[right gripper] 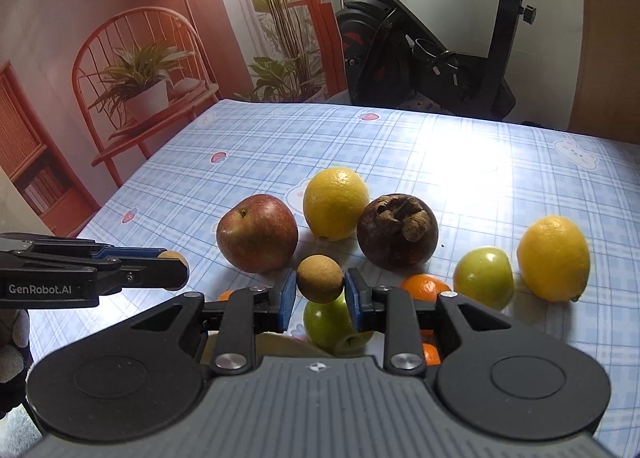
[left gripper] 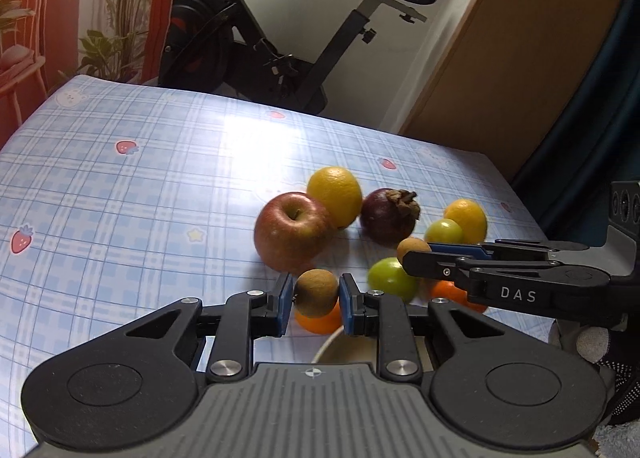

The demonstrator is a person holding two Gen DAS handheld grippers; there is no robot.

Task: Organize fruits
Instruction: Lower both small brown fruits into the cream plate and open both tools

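Note:
Fruit lies on the blue checked tablecloth [left gripper: 120, 193]: a red apple [left gripper: 292, 232], two lemons [left gripper: 334, 195], a dark mangosteen [left gripper: 388, 215], green fruits [left gripper: 392, 278] and small oranges [left gripper: 320, 322]. My left gripper [left gripper: 316, 294] is shut on a small brown longan [left gripper: 316, 292], held above the table. My right gripper [right gripper: 320, 290] is shut on another brown longan [right gripper: 320, 278]. Each gripper shows in the other's view, the right one [left gripper: 416, 254] beside the green fruits, the left one [right gripper: 176, 262] left of the apple [right gripper: 258, 234].
A pale bowl rim [left gripper: 340, 350] shows just under my left gripper. An exercise bike [left gripper: 280, 37] stands beyond the table's far edge. A wooden panel [left gripper: 520, 57] is at the right. A printed wall backdrop [right gripper: 140, 57] is at the left.

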